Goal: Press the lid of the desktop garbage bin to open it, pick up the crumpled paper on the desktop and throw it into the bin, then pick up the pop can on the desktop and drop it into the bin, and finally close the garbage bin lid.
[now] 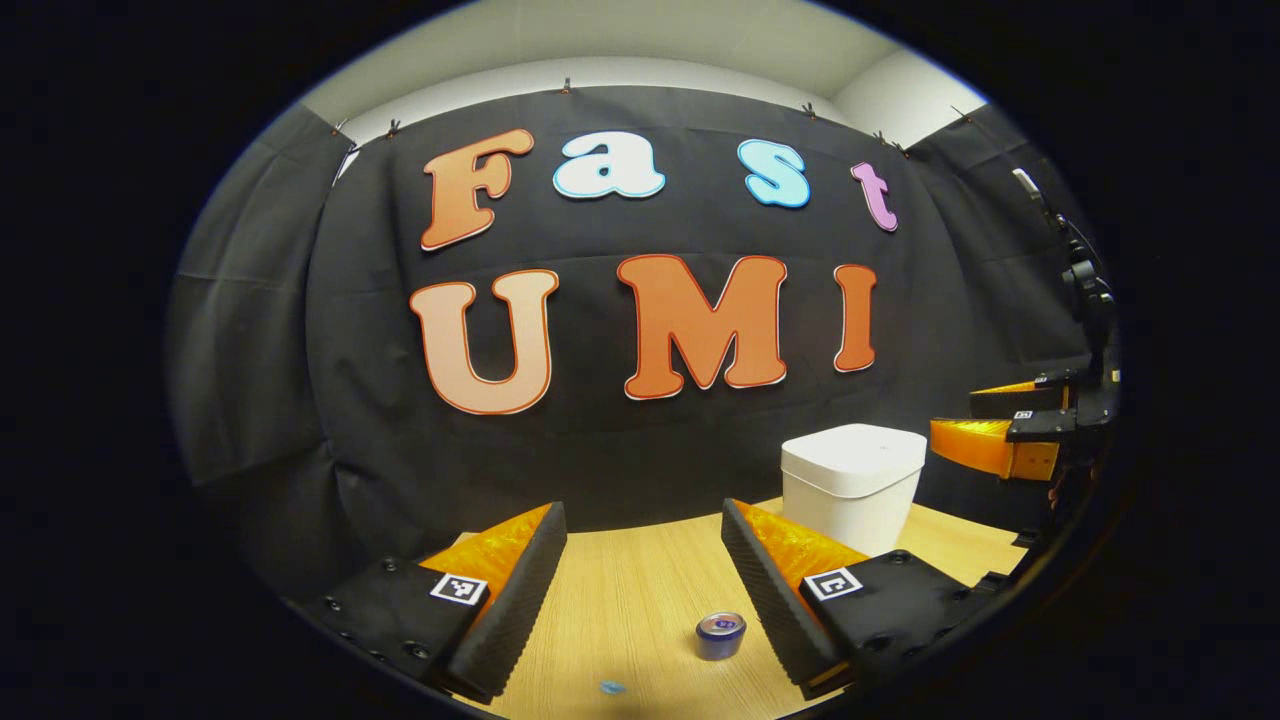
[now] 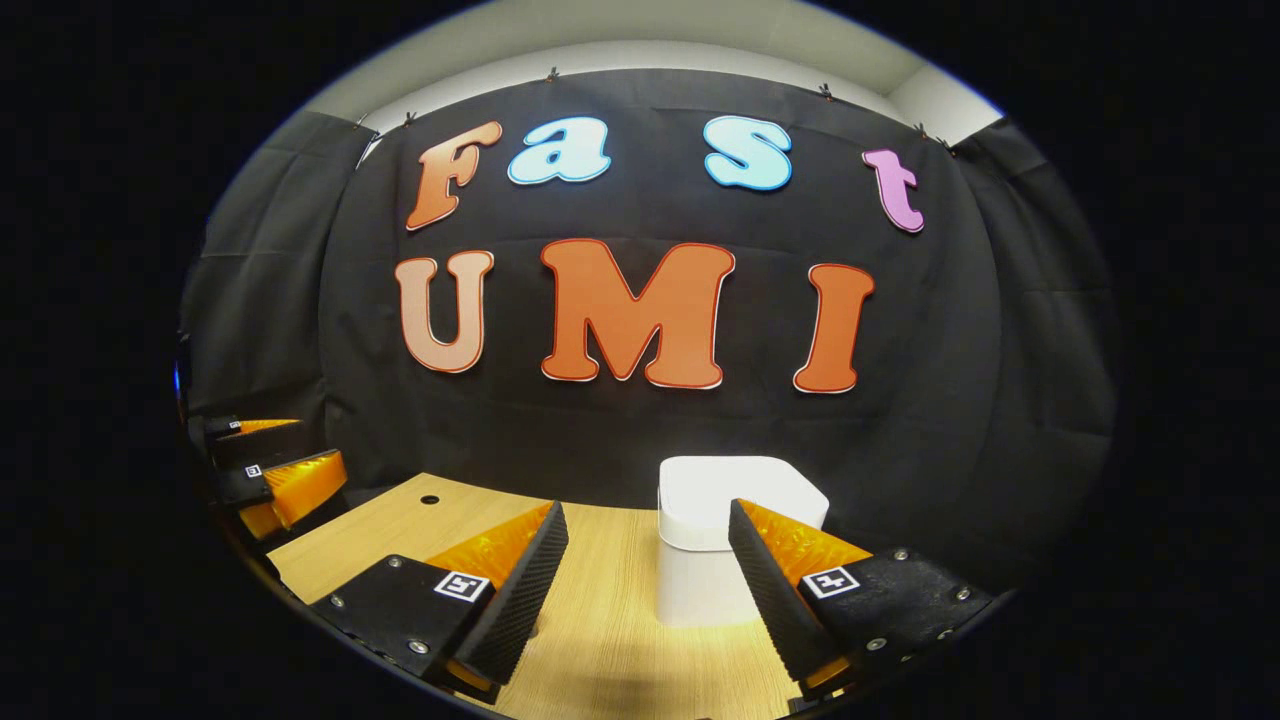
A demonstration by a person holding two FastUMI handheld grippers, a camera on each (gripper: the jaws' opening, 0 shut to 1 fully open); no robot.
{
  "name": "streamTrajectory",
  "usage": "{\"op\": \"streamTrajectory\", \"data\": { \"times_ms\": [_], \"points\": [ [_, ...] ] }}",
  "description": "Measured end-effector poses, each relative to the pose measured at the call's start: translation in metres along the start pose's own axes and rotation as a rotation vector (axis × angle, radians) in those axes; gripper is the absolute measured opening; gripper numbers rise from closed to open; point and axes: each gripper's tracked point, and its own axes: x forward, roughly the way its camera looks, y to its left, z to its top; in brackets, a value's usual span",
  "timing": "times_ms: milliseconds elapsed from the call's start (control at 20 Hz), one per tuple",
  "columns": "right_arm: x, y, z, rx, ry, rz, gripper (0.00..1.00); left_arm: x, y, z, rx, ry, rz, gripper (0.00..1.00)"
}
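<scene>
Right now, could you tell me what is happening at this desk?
A person holds two grippers above the wooden desk, both open and holding nothing. The white bin stands with its lid shut, just ahead of the right gripper. The pop can stands upright on the desk between the left gripper's fingers, not gripped.

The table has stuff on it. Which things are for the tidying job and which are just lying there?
For the job:
- white bin, lid shut
- blue can, standing on the table

Just lying there:
- small blue speck on the table
- dark hole in the table top
</scene>
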Motion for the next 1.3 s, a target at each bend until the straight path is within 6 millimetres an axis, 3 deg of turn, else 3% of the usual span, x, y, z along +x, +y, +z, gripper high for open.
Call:
{"op": "streamTrajectory", "data": {
  "times_ms": [250,450,650,950,1300],
  "points": [
    [0.015,-0.012,0.004,-0.055,0.02,-0.019,0.98,0.002,0.01,-0.001,-0.002,0.0,0.023,1.0],
    [0.045,-0.035,-0.006,-0.079,0.085,-0.021,0.94,0.007,0.012,0.001,0.009,0.004,0.081,1.0],
    [0.081,-0.056,-0.012,-0.072,0.158,0.005,0.83,0.01,0.009,-0.001,0.017,0.019,0.134,0.99],
    [0.128,-0.078,-0.019,-0.059,0.209,0.018,0.6,0.013,0.012,-0.016,-0.004,0.063,0.234,1.0],
    [0.17,-0.102,-0.045,-0.032,0.285,0.013,0.13,0.014,0.012,-0.028,0.006,0.106,0.322,0.96]
  ]
}}
